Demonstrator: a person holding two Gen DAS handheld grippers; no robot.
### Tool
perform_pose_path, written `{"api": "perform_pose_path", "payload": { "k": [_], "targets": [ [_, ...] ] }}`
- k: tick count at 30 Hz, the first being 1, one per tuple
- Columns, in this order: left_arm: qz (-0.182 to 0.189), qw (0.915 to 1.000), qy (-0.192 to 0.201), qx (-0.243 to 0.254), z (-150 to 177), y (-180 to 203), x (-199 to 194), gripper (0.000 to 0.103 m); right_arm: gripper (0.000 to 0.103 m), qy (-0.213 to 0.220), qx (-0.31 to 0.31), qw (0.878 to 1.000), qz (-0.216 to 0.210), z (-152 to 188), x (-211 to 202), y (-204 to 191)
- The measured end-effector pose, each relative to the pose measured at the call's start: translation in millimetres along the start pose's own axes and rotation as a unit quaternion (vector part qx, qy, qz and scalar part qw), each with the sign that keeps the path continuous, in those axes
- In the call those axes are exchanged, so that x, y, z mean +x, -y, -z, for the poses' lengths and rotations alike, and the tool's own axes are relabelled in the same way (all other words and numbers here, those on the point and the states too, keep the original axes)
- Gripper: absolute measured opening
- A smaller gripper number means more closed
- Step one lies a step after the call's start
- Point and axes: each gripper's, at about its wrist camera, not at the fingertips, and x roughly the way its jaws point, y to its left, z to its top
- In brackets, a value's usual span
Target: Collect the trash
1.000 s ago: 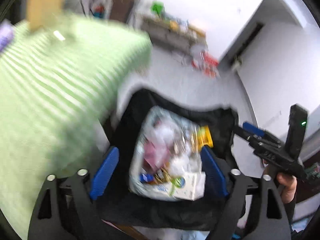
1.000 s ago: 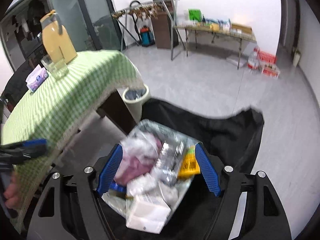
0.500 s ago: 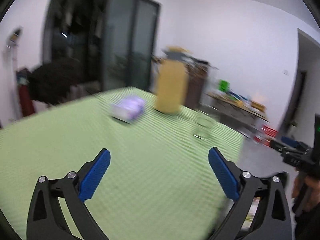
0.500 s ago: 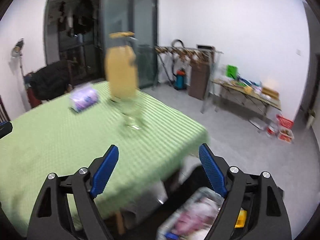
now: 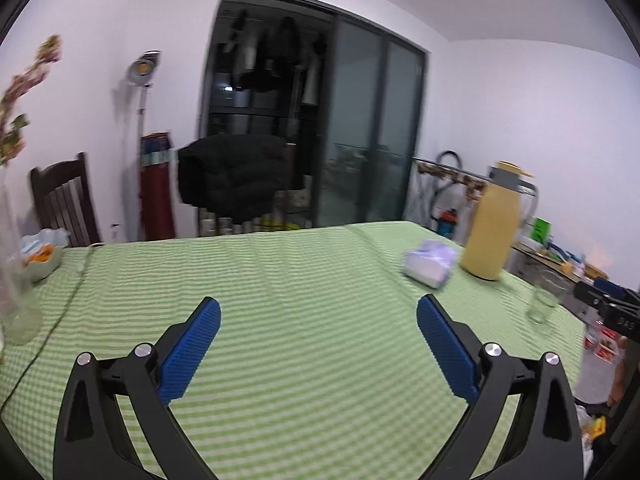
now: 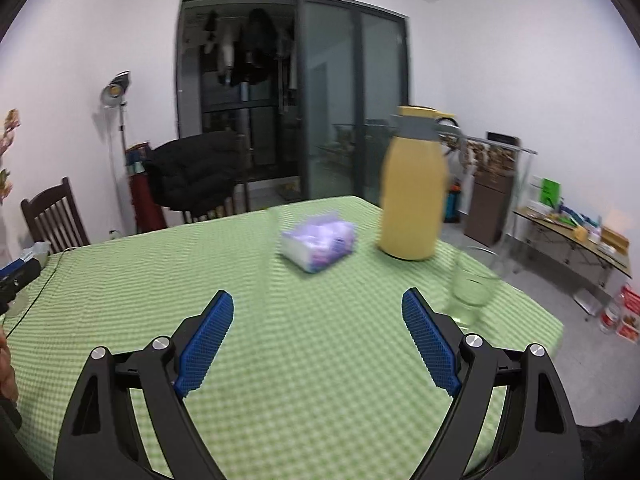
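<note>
My left gripper (image 5: 318,322) is open and empty above the green checked tablecloth (image 5: 280,280). My right gripper (image 6: 318,316) is open and empty above the same tablecloth (image 6: 160,272). A sliver of the trash bag with litter (image 5: 592,428) shows at the lower right of the left wrist view, beside the table edge. The right gripper also shows at the right edge of the left wrist view (image 5: 612,304). No loose trash is plain on the table in front of either gripper.
A purple tissue pack (image 6: 318,242), a yellow jug (image 6: 414,188) and a clear glass (image 6: 472,290) stand at the table's right. A glass vase (image 5: 12,280) and a bowl (image 5: 40,256) sit at the left. Wooden chair (image 5: 64,200) and black coat (image 5: 232,176) behind.
Both grippers have swung up from over the black trash bag on the floor to point level across the table. Both stayed open and empty.
</note>
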Motion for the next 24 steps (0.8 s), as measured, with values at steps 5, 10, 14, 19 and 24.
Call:
{"api": "perform_pose_path", "payload": {
  "k": [5, 10, 14, 19, 24],
  "targets": [
    [-0.031, 0.9994, -0.003, -0.014, 9, -33, -1, 0.095, 0.083, 0.005, -0.007, 0.999, -0.031, 2, 13, -40],
    [-0.043, 0.9988, 0.008, -0.022, 13, -56, -11, 0.095, 0.083, 0.007, -0.009, 0.998, -0.058, 4, 19, -68],
    [-0.051, 0.9981, 0.013, -0.03, 14, -68, -17, 0.095, 0.083, 0.01, -0.006, 0.998, -0.069, 5, 19, -83],
    [-0.057, 0.9979, 0.02, -0.026, 15, -67, -27, 0.095, 0.086, 0.022, -0.013, 0.997, -0.068, 7, 9, -90],
    [-0.063, 0.9975, 0.03, -0.003, 16, -54, -46, 0.095, 0.086, 0.032, -0.01, 0.997, -0.067, 14, -7, -92]
  ]
}}
